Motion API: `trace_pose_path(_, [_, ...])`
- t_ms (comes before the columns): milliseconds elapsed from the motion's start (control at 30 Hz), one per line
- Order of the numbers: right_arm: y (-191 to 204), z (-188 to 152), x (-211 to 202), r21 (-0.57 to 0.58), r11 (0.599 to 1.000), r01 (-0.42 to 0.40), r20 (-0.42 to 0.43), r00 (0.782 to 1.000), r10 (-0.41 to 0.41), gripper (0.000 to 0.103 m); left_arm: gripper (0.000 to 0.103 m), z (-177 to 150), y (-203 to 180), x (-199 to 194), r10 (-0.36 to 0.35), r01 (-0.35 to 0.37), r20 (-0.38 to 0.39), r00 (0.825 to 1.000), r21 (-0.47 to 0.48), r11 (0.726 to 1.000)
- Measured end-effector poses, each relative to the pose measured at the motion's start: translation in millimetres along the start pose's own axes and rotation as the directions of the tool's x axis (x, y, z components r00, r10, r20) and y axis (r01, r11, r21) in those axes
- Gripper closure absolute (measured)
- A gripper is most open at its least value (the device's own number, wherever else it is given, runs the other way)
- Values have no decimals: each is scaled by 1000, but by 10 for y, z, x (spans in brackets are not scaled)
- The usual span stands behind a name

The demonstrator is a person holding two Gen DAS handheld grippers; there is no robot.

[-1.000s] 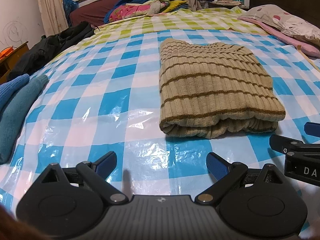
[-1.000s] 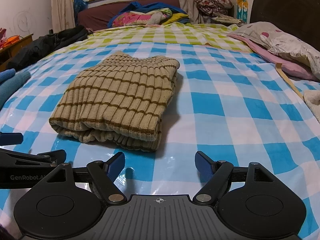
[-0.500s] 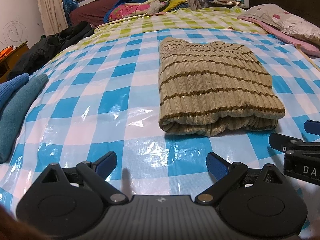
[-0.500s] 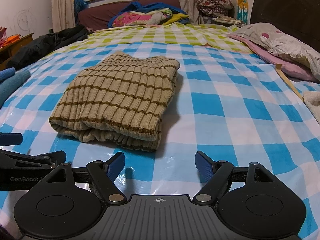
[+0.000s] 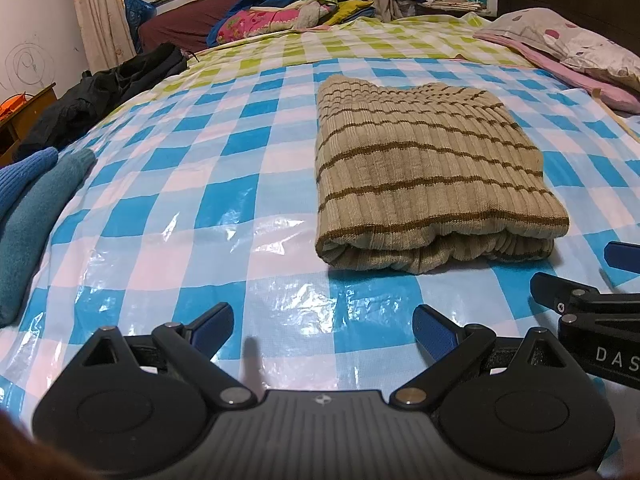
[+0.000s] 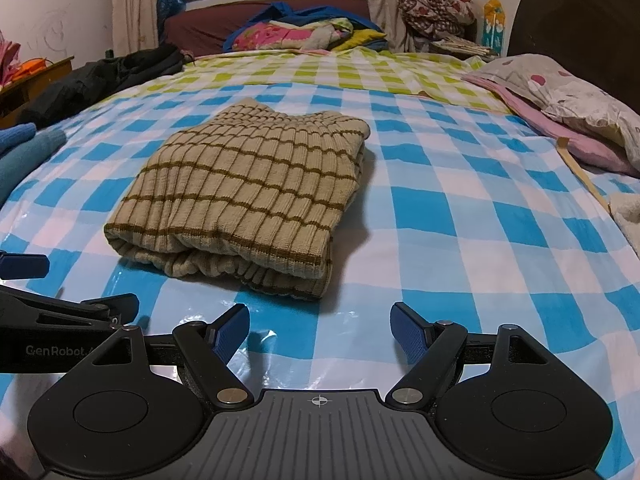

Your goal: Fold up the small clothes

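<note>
A beige ribbed sweater with brown stripes [image 5: 424, 168] lies folded in a thick rectangle on the blue-and-white checked plastic sheet [image 5: 200, 216]; it also shows in the right wrist view [image 6: 252, 188]. My left gripper [image 5: 323, 326] is open and empty, low over the sheet, short of the sweater's near left corner. My right gripper [image 6: 320, 330] is open and empty, just short of the sweater's near folded edge. Each gripper shows at the side of the other's view.
Blue and teal folded knitwear [image 5: 28, 208] lies at the left edge. A black garment [image 5: 108, 92] and a pile of colourful clothes [image 5: 288, 16] lie at the back. A pillow on pink bedding [image 6: 560, 108] sits at the right. A white fluffy item [image 6: 628, 216] is at the far right.
Both grippers have stayed open and nearly still. The sweater has not moved.
</note>
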State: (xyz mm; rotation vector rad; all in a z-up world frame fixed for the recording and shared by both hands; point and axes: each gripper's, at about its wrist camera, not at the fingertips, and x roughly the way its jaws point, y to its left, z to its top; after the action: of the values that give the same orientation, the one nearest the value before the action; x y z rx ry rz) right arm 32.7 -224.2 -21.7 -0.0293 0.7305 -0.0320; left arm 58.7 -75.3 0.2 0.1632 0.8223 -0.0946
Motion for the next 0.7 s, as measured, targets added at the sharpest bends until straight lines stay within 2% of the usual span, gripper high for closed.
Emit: trace_pose_path(700, [8,-2,2,0,1000,1,-2,1000,-1,23,1,24,-34,-12,-3,3,6,1000,5,1000])
